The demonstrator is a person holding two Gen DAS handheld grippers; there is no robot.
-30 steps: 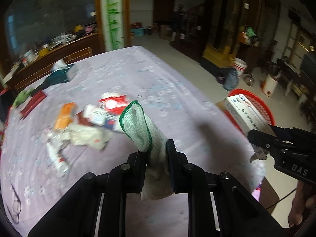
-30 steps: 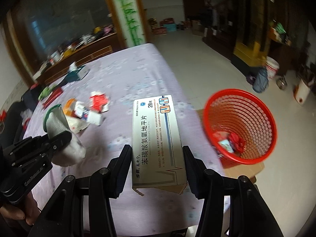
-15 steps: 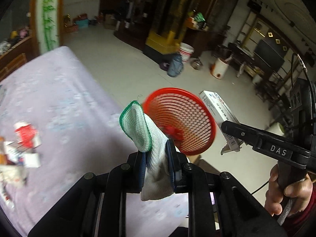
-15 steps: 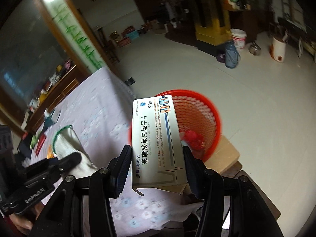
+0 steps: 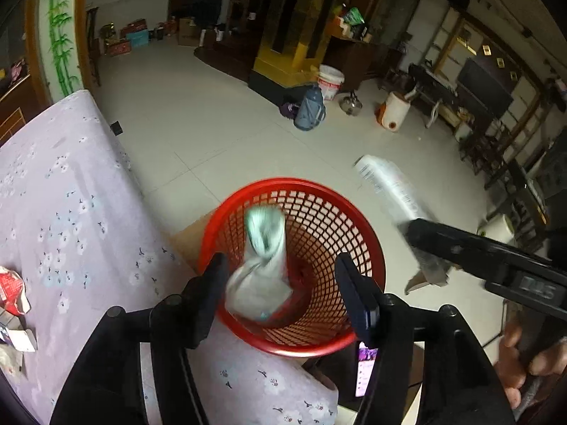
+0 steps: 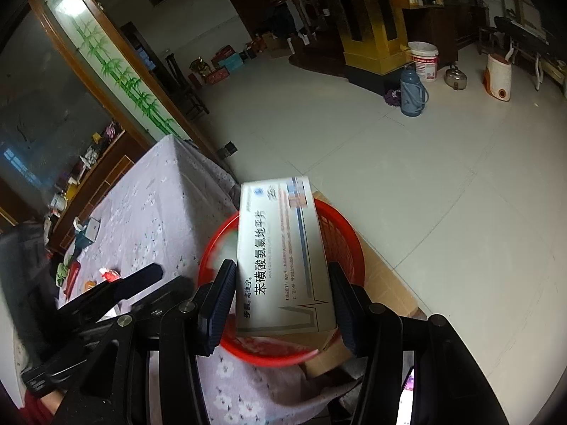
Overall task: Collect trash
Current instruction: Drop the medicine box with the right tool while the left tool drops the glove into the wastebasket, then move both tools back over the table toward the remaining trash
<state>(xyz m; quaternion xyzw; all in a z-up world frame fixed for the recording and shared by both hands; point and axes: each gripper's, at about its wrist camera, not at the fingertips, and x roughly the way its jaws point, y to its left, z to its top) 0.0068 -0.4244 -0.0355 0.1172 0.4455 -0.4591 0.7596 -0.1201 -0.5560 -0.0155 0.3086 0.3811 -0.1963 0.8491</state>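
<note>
Left wrist view: left gripper (image 5: 280, 281) above red basket (image 5: 358, 219), jaws spread wide, clamping nothing.
Glove: white glove (image 5: 264, 265), blurred, loose between the spread fingers, inside the basket mouth.
Right gripper: right gripper (image 6: 281, 295) over the near basket rim (image 6: 354, 248), jaws clamped on box (image 6: 283, 255).
Box: white, printed, upright and tilted slightly, far end above the basket opening.
Edges: basket just beside the table (image 5: 63, 212) edge, touching cardboard (image 6: 389, 283) on its right.
Open room: bare tiled floor (image 5: 212, 134) far and right.
Table: lilac flowered cloth; scattered wrappers (image 5: 10, 290) at near left.
Hand: hand (image 5: 524, 364) gripping the right handle, near right.
</note>
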